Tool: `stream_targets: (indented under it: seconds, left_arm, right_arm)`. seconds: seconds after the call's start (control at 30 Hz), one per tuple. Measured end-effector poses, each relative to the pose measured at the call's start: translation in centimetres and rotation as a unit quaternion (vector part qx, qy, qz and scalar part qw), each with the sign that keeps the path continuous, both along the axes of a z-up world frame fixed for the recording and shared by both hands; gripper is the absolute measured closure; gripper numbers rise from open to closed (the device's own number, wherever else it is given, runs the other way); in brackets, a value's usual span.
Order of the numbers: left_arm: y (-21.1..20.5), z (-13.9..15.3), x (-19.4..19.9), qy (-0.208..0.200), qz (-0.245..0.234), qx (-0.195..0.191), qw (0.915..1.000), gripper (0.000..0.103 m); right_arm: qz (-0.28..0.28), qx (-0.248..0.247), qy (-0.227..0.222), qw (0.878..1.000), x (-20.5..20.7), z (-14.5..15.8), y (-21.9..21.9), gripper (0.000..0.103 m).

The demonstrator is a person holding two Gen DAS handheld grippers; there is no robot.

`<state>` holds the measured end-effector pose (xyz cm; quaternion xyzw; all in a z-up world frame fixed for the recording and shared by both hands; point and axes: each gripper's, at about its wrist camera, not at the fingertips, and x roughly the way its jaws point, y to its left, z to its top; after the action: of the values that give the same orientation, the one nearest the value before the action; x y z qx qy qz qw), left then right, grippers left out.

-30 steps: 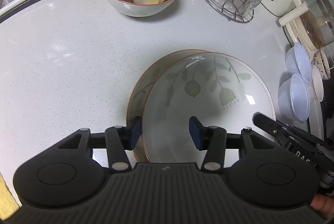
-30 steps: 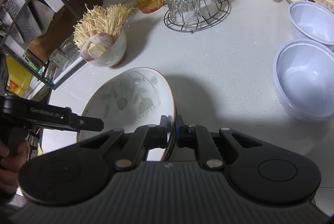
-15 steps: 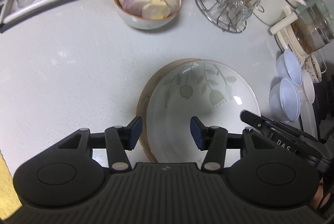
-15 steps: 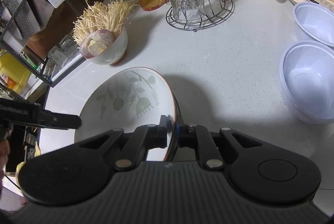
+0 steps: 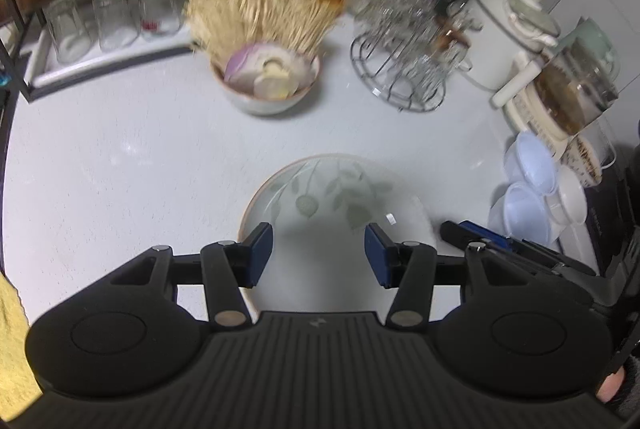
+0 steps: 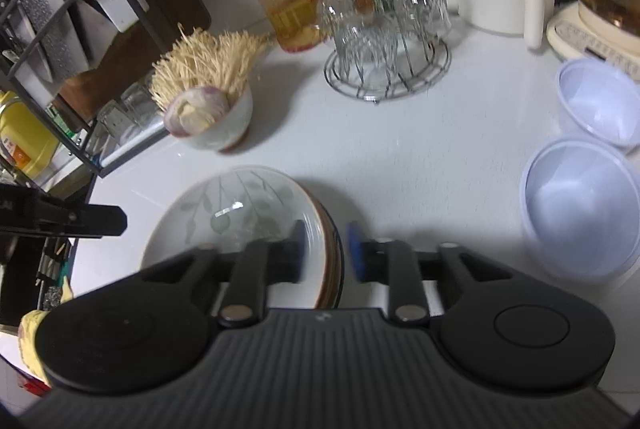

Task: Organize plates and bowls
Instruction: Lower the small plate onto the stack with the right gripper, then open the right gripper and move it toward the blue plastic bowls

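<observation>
Beyond both parted, empty grippers — left gripper point(image 5: 319, 255), right gripper point(image 6: 325, 253) — stacked plates point(image 6: 240, 217), seemingly two, plastic bowls point(image 6: 580, 205) nearby.

white speckled countertop point(image 6: 420, 157), black rack point(image 6: 72, 41).

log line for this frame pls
left gripper: open, over plate stack | right gripper: open, astride stack rim | top plate: on stack
</observation>
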<state>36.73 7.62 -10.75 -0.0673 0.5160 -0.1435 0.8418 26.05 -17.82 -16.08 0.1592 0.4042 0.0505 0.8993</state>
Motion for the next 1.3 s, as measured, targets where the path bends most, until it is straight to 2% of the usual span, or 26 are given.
stream_targets:
  seconds: [0.2,0.47,0.73,1.03,1.3]
  left_arm:
    - [-1.0,2.7,-1.7,-0.028,0.011,-0.013,0.9995,0.046]
    - [-1.8,5.5,-3.7,-0.063,0.027,-0.029,0.9972,0.046]
    - [-1.5,7.2,-4.8,-0.075,0.023,-0.045,0.9959,0.046]
    - [0.5,8.2,-5.1,-0.094,-0.008,-0.058,0.9938,0.046]
    - [1.2,7.2,-4.5,-0.082,-0.050,-0.078,0.9923,0.046]
  right_arm:
    - [0.015,-0.009,-0.026,1.000,-0.8,2.3,-0.3,0.070]
    - [0.026,-0.016,-0.078,0.996,-2.8,7.2,-1.1,0.070]
    - [0.024,-0.037,-0.119,0.992,-4.8,11.0,-0.6,0.070]
    - [-0.012,-0.050,-0.123,0.991,-6.7,12.5,0.8,0.070]
    - [-0.061,-0.065,-0.116,0.989,-7.9,12.3,2.1,0.070]
